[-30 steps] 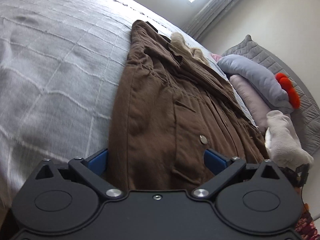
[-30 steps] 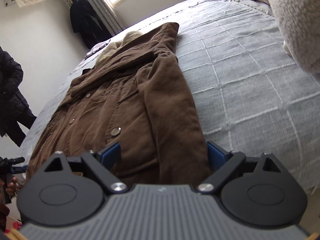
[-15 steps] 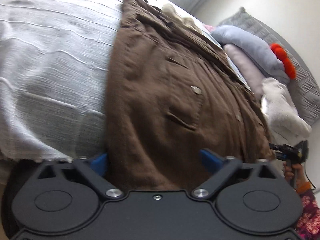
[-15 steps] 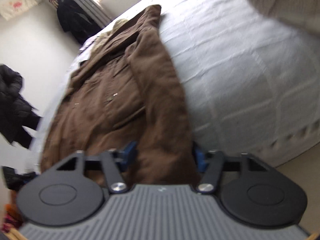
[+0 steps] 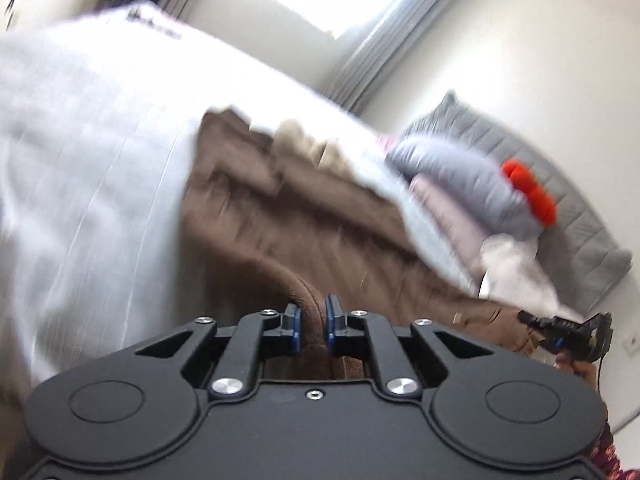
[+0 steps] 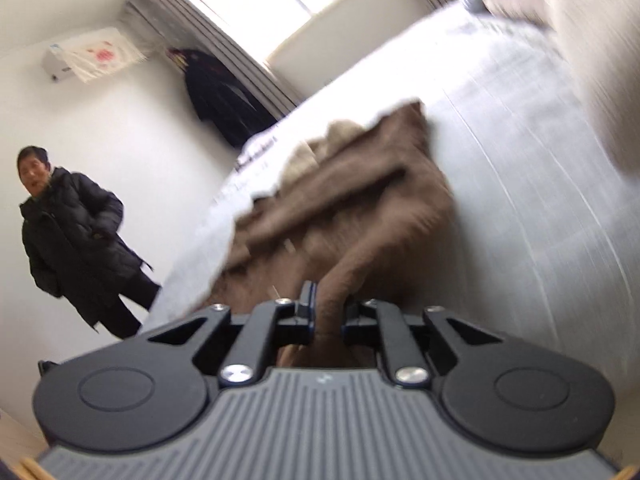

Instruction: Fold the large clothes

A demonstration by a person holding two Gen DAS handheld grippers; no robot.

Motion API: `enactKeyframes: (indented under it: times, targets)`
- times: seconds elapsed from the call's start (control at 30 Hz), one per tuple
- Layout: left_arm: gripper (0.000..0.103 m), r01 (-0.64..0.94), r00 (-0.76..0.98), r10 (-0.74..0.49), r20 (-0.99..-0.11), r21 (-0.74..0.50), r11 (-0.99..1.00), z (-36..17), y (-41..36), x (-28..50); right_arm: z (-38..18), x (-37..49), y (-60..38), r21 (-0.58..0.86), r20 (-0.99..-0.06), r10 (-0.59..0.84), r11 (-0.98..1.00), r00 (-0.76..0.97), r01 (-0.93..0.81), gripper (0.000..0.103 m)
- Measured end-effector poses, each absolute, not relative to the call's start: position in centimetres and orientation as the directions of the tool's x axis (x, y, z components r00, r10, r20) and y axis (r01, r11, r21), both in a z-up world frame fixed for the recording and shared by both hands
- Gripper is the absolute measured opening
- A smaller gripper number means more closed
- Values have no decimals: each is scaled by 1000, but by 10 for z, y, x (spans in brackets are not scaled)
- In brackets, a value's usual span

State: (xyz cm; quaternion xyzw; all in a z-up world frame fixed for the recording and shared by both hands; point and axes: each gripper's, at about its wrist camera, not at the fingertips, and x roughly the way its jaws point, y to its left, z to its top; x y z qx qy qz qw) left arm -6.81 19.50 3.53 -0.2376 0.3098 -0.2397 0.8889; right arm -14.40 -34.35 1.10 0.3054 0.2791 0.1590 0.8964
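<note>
A large brown coat [image 5: 288, 220] lies lengthwise on a grey bedspread [image 5: 88, 152], its pale fleece hood at the far end. My left gripper [image 5: 312, 322] is shut on a fold of the coat's near hem, at its left corner. In the right wrist view the coat [image 6: 360, 208] runs away from me, and my right gripper [image 6: 326, 312] is shut on a bunched fold of the hem at its right corner. Both views are motion-blurred. The fabric rises from the bed into each pair of blue pads.
Grey and pink pillows [image 5: 464, 184] and a plush with a red part [image 5: 532, 192] lie at the right by the headboard. A person in a black jacket [image 6: 68, 240] stands left of the bed. A dark coat [image 6: 220, 96] hangs by the window curtains.
Both grippers have closed from wide open onto the coat's near hem. Both have lifted and tilted up, so the wall and window now show.
</note>
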Motion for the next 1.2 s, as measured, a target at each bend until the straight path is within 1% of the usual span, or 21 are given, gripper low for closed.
enactKeyframes:
  times: [0.13, 0.23, 0.3, 0.4, 0.5, 0.53, 0.6, 0.7, 0.73, 0.77, 0.8, 0.83, 0.9, 0.93, 0.97, 1.0, 1.03, 1.07, 1.1, 1.17, 1.2]
  targets:
    - [12, 257, 746, -520, -416, -541, 801, 57, 186, -12, 46, -85, -334, 600, -380, 414, 791, 827, -121, 9]
    - [12, 213, 762, -481, -433, -533, 819, 61, 185, 40, 53, -37, -340, 599, -389, 372, 797, 842, -75, 9]
    - [12, 184, 782, -433, -448, -498, 848, 62, 183, 78, 55, -3, -349, 602, -409, 337, 798, 848, -26, 9]
    - [12, 112, 805, -362, -470, -479, 871, 56, 185, 137, 47, 44, -364, 591, -459, 270, 804, 847, 64, 9]
    - [13, 50, 818, -302, -490, -462, 885, 36, 189, 192, 30, 95, -376, 579, -508, 215, 802, 834, 146, 9]
    - [17, 52, 822, -298, -484, -457, 888, 26, 187, 208, 22, 111, -378, 575, -520, 202, 801, 830, 165, 10]
    - [20, 83, 816, -319, -483, -448, 890, 6, 179, 239, 3, 142, -379, 571, -551, 187, 795, 813, 204, 12]
    - [33, -11, 778, -241, -580, -396, 918, -13, 168, 266, -30, 179, -373, 545, -636, 166, 788, 754, 286, 22]
    - [44, -15, 784, -238, -573, -401, 916, -14, 170, 266, -38, 187, -373, 528, -655, 153, 793, 740, 304, 22]
    - [67, -3, 802, -241, -546, -408, 913, -10, 175, 261, -43, 190, -375, 528, -661, 161, 793, 733, 302, 22]
    - [80, 3, 825, -231, -516, -405, 915, -5, 179, 256, -45, 191, -379, 546, -657, 184, 785, 731, 293, 22]
    - [96, 5, 848, -213, -485, -395, 919, 2, 184, 251, -45, 190, -386, 575, -648, 216, 767, 730, 283, 24]
    - [98, 34, 859, -220, -463, -377, 926, 14, 195, 248, -44, 187, -402, 644, -619, 291, 719, 729, 260, 26]
    - [98, 42, 852, -225, -473, -366, 930, 17, 198, 250, -37, 183, -415, 688, -591, 334, 684, 734, 243, 28]
    - [98, 44, 848, -219, -483, -348, 937, 17, 201, 251, -32, 181, -420, 693, -581, 339, 682, 740, 233, 30]
    - [98, 45, 843, -212, -494, -327, 944, 16, 203, 255, -32, 181, -420, 693, -581, 339, 682, 740, 233, 35]
    - [98, 50, 833, -213, -510, -314, 948, 13, 204, 259, -27, 178, -423, 692, -571, 337, 688, 749, 218, 58]
    - [98, 61, 819, -225, -527, -309, 949, 9, 203, 263, -11, 169, -430, 672, -540, 280, 711, 794, 207, 74]
    - [98, 73, 804, -239, -544, -309, 948, 4, 202, 267, -11, 169, -430, 672, -540, 280, 711, 794, 207, 93]
    - [97, 91, 776, -256, -576, -300, 950, -5, 196, 278, 1, 163, -436, 650, -495, 232, 739, 837, 180, 92]
    - [96, 102, 761, -268, -591, -299, 949, -10, 192, 284, 3, 163, -437, 637, -493, 220, 750, 842, 177, 92]
